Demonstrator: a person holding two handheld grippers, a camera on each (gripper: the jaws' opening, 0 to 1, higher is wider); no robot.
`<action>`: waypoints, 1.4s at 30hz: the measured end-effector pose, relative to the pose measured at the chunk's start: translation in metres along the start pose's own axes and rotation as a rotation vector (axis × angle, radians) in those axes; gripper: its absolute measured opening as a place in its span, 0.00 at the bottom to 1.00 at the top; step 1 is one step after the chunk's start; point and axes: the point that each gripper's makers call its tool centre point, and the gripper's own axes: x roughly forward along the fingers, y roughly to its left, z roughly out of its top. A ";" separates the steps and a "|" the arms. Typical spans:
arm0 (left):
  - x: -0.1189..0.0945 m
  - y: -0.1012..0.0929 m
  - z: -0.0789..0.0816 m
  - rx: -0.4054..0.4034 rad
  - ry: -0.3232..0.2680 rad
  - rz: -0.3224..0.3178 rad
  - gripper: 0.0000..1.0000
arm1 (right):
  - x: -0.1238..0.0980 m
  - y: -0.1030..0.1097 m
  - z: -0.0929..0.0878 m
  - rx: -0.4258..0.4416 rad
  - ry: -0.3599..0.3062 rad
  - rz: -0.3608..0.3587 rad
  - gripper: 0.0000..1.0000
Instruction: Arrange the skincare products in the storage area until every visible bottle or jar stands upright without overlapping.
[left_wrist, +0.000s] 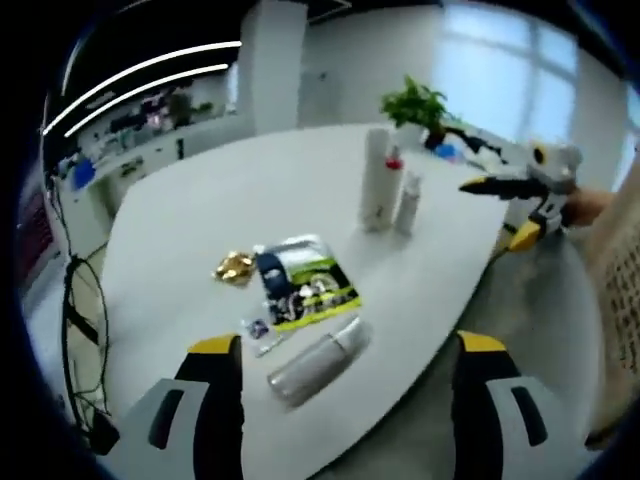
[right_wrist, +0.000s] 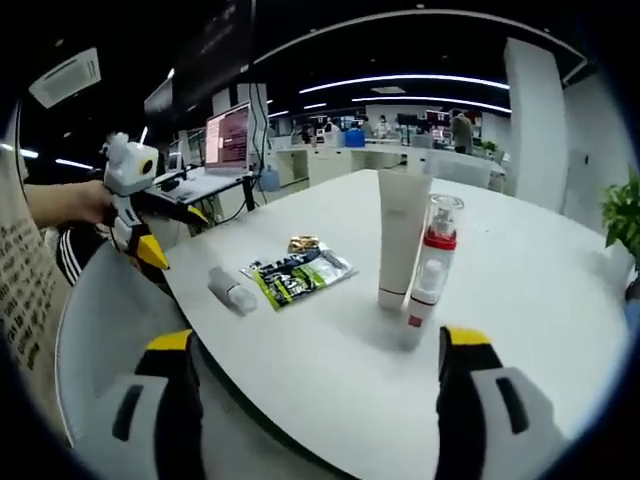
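1. Skincare stuff sits on a pale, round-edged counter (right_wrist: 540, 290). Two pieces stand upright near the middle: a tall white tube (right_wrist: 401, 238) on its cap, and right next to it a clear pump bottle with a red collar (right_wrist: 437, 240), so close I can't tell if they touch. A small white bottle (right_wrist: 424, 295) stands just in front of the pump bottle, nearer the right gripper's camera.
2. In the left gripper view that same group sits well back on the counter: the tall white tube (left_wrist: 375, 180) with the small white bottle (left_wrist: 408, 203) beside it.
3. One silvery-white bottle (left_wrist: 318, 359) lies on its side near the counter edge, well apart from the upright group. In the right gripper view it's the small lying bottle (right_wrist: 232, 290) by the near-left edge.
4. Just beside it lies a flat green and black sachet (left_wrist: 303, 282), with a crumpled gold wrapper (left_wrist: 236, 267) next to that, and a tiny dark packet (left_wrist: 256, 326) between the sachet and the lying bottle.
5. Left gripper (left_wrist: 348, 385): spread wide, holding nothing, hovering just short of the lying bottle.
6. Right gripper (right_wrist: 315, 385): also spread wide and empty, low at the counter edge facing the upright group.
7. Background: potted plant (left_wrist: 415, 103) at the far side, office desks and a monitor (right_wrist: 228, 137) behind.
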 end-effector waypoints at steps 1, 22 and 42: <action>0.004 0.002 -0.002 0.019 0.015 -0.008 0.81 | 0.000 0.000 0.001 0.002 -0.001 -0.001 1.00; 0.061 0.016 -0.029 0.174 0.262 -0.123 0.53 | 0.002 -0.013 -0.006 0.059 0.010 -0.035 0.99; 0.081 0.016 -0.060 0.393 0.444 -0.223 0.21 | 0.003 -0.018 -0.009 0.091 0.020 -0.049 0.97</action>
